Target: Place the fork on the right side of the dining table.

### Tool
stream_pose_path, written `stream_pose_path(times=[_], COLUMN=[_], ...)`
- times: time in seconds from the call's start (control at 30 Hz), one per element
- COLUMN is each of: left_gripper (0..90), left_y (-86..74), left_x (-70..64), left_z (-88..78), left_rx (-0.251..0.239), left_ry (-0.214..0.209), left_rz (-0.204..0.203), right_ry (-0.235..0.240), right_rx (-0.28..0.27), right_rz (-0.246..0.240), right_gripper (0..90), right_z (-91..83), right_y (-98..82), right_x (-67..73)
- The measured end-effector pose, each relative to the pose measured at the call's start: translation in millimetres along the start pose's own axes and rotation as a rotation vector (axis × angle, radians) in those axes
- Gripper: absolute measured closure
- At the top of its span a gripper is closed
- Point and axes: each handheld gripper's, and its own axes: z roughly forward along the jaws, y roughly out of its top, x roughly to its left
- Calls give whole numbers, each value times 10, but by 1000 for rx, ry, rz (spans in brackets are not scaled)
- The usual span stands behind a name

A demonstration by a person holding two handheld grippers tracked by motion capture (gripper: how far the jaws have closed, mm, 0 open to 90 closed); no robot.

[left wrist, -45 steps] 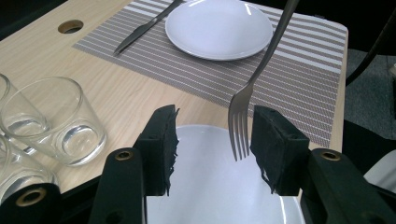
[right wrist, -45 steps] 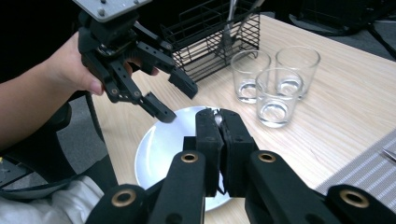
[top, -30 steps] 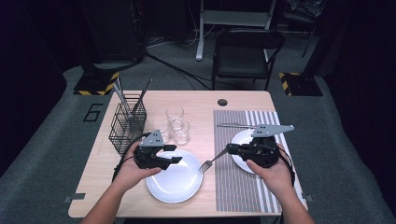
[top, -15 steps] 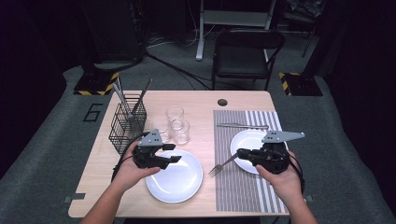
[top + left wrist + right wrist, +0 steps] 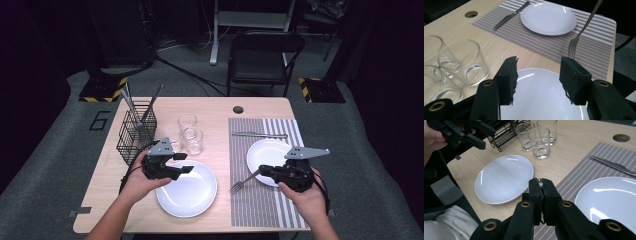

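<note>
A: Gripping a fork (image 5: 243, 182) by its handle, the right gripper (image 5: 265, 172) has its jaws clenched on the metal; from the high view the fork slants down and toward the table's middle, its tines over the striped placemat (image 5: 260, 200); whether they touch the mat I cannot tell.

B: Agreed; in the right gripper view the two black jaws stand pressed together with a sliver of silver handle between the tips (image 5: 541, 185); in the left gripper view the fork (image 5: 576, 37) hangs tines-down above the placemat (image 5: 536, 37), just beside the small plate (image 5: 548, 18).

A: And the left gripper (image 5: 189, 169)?

B: Released; its jaws stand wide apart with nothing between them, hovering over the near edge of the large white plate (image 5: 197, 200), which sits on the bare wooden tabletop (image 5: 220, 107); in the right gripper view that gripper (image 5: 484, 140) shows at the upper left, held in a hand (image 5: 432, 138).

A: The rest of the setting?

B: A small white plate (image 5: 265, 150) lies on the placemat, partly under the right gripper; a knife (image 5: 260, 134) lies on the mat beyond it; three clear glasses (image 5: 192, 140) stand together near the middle of the tabletop; a black wire caddy (image 5: 135, 132) with utensils upright in it stands beside them toward the left edge.
</note>
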Motion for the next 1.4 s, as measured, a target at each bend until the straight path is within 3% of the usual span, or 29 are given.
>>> stream_pose_path(times=[0.93,1.4], left_gripper=[479,479], left_y=[7,6], left_x=[14,11], left_z=[10,23], left_rx=[2,9], left_ry=[2,1], left_rz=[-2,-1], right_ry=[-37,-42], right_rx=[-3,-32], right_rz=[87,202], right_gripper=[873,866], right_z=[-83,-156], right_y=[-302,-497], right_x=[-161,-315])
